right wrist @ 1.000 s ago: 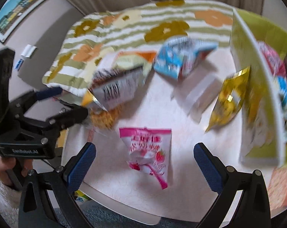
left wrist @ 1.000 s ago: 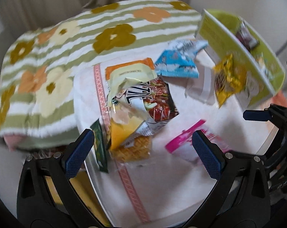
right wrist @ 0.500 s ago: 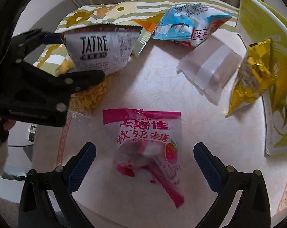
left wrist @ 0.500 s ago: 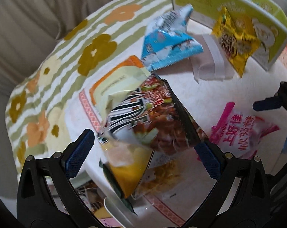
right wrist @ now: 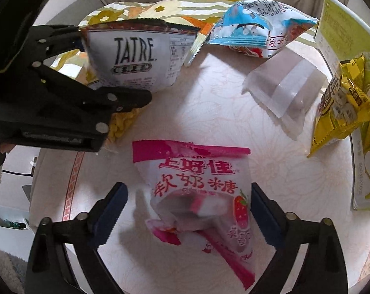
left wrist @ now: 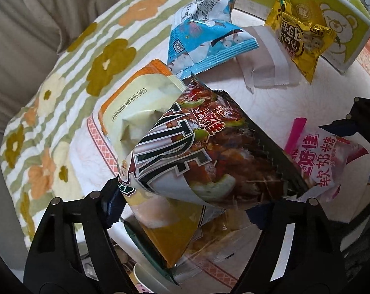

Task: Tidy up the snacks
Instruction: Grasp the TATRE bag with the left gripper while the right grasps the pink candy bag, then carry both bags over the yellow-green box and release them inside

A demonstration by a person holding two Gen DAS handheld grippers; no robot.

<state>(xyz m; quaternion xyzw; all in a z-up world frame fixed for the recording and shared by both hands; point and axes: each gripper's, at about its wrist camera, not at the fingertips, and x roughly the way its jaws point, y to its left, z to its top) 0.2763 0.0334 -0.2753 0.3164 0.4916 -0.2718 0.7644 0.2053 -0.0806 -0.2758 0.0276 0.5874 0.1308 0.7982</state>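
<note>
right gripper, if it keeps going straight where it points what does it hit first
Most likely the pink candy bag, which lies between the right gripper's closing jaws; the white table is under it.

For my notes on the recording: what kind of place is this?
Probably a home living room: a small table strewn with snack packets, a flowered blanket over soft furniture behind it, and a snack box.

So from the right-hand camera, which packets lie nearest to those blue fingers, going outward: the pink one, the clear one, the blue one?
1. Pink packet: between the fingers, which have just been closing.
2. Clear packet: further up, toward the right.
3. Blue packet: farthest, at the table's far edge.
</note>
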